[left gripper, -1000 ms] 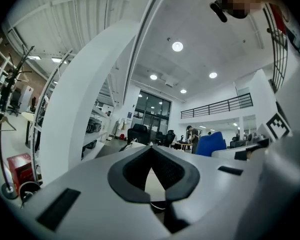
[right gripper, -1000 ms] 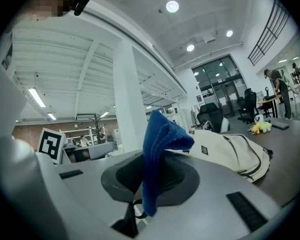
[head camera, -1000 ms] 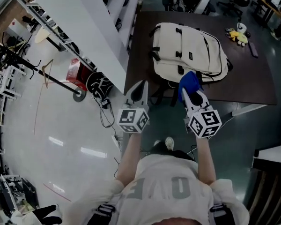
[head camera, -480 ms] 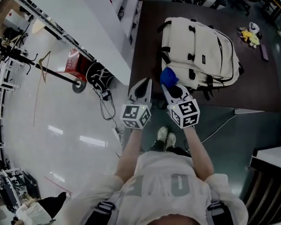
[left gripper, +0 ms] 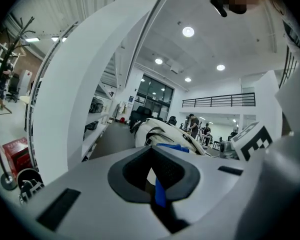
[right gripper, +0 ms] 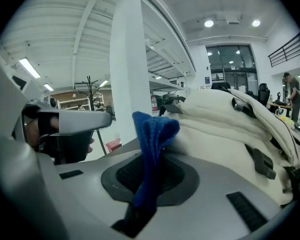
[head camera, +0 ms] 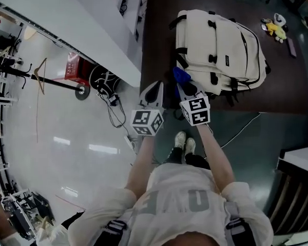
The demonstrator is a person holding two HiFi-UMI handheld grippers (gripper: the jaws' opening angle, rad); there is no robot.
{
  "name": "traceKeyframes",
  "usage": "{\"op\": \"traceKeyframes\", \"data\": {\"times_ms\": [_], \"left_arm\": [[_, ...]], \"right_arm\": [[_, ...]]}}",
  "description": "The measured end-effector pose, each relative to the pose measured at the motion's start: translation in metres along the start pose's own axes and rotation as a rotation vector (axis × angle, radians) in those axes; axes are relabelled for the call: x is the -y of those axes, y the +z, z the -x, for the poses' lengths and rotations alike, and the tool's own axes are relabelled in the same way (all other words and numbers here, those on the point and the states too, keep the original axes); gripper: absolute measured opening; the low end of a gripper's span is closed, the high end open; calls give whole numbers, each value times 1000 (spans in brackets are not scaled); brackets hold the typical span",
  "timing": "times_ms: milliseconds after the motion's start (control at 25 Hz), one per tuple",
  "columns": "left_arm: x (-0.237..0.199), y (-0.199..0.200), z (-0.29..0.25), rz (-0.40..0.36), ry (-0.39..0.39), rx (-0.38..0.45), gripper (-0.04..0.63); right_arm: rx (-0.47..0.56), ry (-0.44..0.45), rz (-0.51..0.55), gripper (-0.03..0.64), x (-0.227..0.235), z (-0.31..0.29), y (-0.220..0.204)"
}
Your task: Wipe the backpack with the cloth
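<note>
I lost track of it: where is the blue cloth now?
Head view: the blue cloth is pinched in the right gripper, by the near left corner of the backpack on the dark table.

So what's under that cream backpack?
The backpack lies flat on a dark table, which shows around it. Anything directly beneath the backpack is covered by it and cannot be seen.

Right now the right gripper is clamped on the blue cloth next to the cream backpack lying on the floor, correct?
Not the floor: the backpack lies on the dark table, as the head view shows. The right gripper is clamped on the blue cloth next to it.
</note>
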State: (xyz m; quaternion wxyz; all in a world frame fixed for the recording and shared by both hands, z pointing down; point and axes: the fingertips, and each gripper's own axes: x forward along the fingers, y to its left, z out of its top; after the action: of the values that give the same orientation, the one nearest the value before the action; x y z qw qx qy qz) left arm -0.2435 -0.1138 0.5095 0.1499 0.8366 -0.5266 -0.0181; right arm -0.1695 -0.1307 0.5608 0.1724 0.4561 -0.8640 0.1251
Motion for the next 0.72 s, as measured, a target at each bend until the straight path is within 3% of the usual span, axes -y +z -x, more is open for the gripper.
{"op": "traceKeyframes", "data": {"times_ms": [280, 720], "left_arm": [[16, -10, -17, 21, -61, -16, 4], [48, -12, -32, -10, -119, -36, 3]], "right_arm": [[-4, -46, -18, 41, 10, 7, -5], [13, -38, -98, 41, 30, 31, -13]]}}
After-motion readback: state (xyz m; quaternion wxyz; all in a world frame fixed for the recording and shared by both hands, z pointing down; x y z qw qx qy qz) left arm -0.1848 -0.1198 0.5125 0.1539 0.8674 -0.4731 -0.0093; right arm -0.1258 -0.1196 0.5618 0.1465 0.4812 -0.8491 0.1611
